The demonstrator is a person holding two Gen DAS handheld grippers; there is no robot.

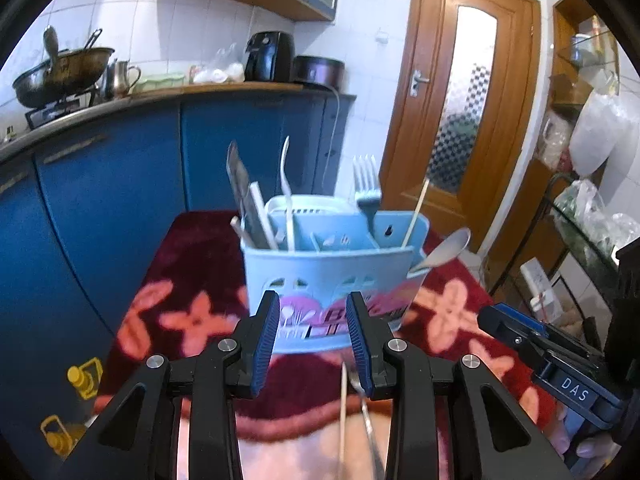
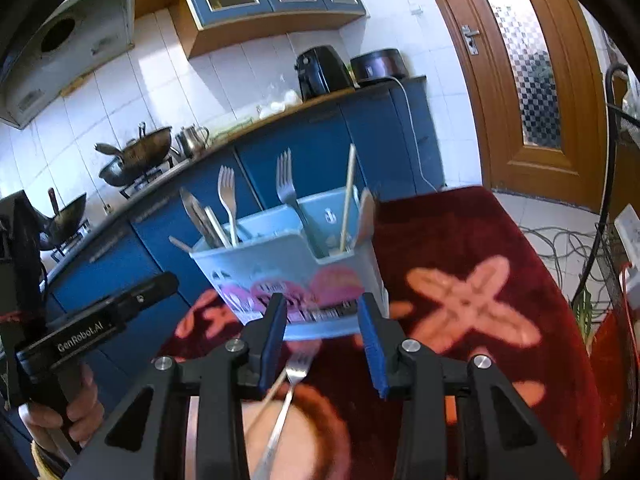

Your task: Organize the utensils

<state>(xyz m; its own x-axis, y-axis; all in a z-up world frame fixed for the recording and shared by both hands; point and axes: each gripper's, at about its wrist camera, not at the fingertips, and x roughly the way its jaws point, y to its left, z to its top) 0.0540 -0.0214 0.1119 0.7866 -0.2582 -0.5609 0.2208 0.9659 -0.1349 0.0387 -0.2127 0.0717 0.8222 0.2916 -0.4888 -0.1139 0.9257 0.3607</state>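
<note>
Pale-blue plastic: a slotted utensil caddy (image 1: 326, 276) with a pink printed label stands upright on the dark-red floral cloth (image 1: 192, 264), toward its far end, right in front of both tools.
Sorted already: silver forks (image 2: 286, 184), a knife blade (image 1: 236, 176), a white plastic utensil (image 1: 286, 176) and a thin wooden chopstick (image 2: 349, 196) stand handle-down in separate compartments, which keeps kinds apart; a pale spoon bowl (image 1: 450, 246) leans out over the caddy's right rim.
Left to sort: a silver fork (image 2: 296, 368) and a thin stick (image 1: 343, 408) lie loose on the near part of the cloth, crossing each other, just this side of the caddy.
Left gripper (image 1: 316, 344): blue pads parted with nothing pressed between them; the loose pieces lie below it, near its right pad.
Right gripper (image 2: 326, 344): jaws apart, gripping nothing; the loose fork's tines lie beneath the gap.
Why both aim down: probably to pick up the loose pieces.
Room: open cloth on the right; on the left the cloth's edge drops toward the blue cabinets (image 1: 120, 184).
Crowding: both grippers are near each other in front of the caddy, so its near wall limits forward reach.
</note>
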